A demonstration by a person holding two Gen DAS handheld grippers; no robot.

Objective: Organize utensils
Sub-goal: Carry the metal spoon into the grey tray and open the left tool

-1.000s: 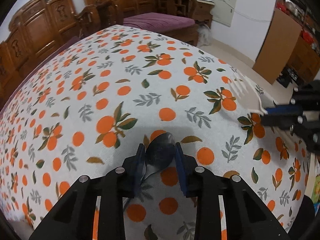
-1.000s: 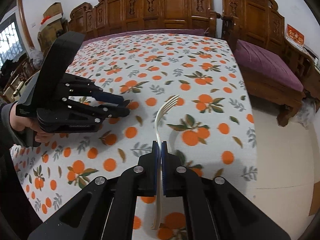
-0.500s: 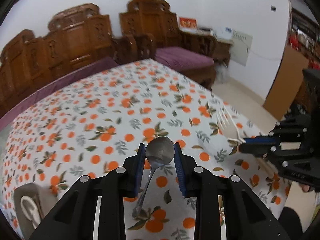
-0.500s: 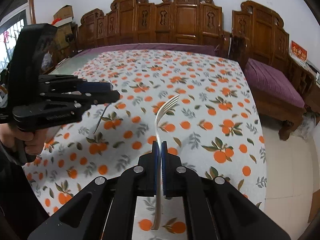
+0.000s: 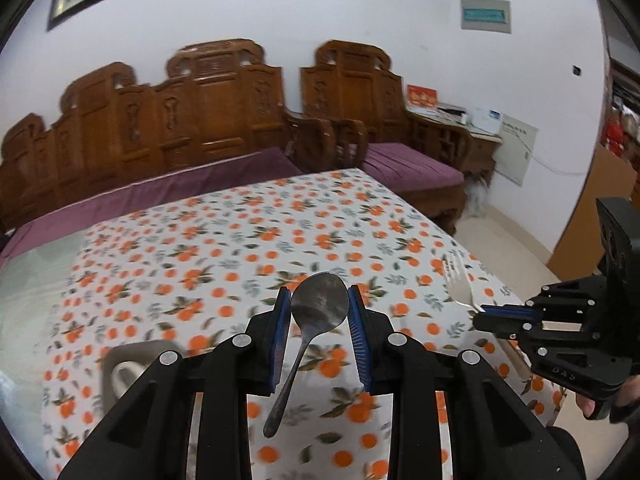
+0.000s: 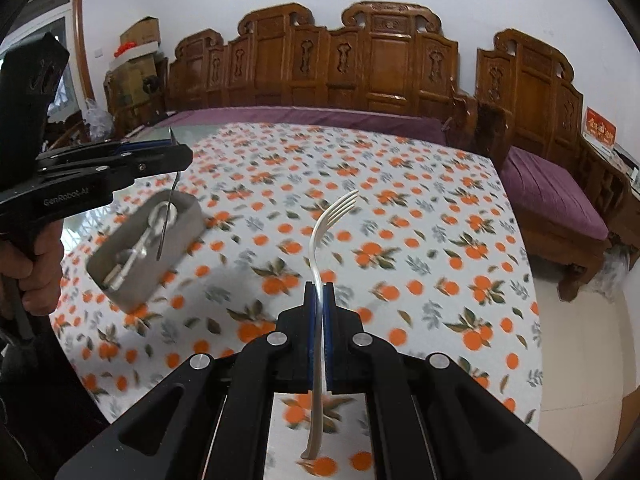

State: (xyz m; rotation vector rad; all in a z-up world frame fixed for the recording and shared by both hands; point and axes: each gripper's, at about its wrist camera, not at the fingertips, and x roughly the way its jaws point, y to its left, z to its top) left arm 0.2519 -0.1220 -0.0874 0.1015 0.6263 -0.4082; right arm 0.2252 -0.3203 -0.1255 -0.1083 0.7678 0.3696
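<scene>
Covering the table [image 6: 420, 216] is an orange-printed cloth, and a grey metal box [image 6: 188, 216] with cutlery stands near its left edge. The left claw [image 5: 320, 312] grips a spoon [image 5: 318, 304] by its bowl above the box; the right claw [image 6: 319, 304] is closed tight on a fork [image 6: 320, 236], tines forward.

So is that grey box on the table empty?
Not empty. The grey box already holds at least two pale utensils lying lengthwise inside; exactly what kind they are is too blurred to tell.
</scene>
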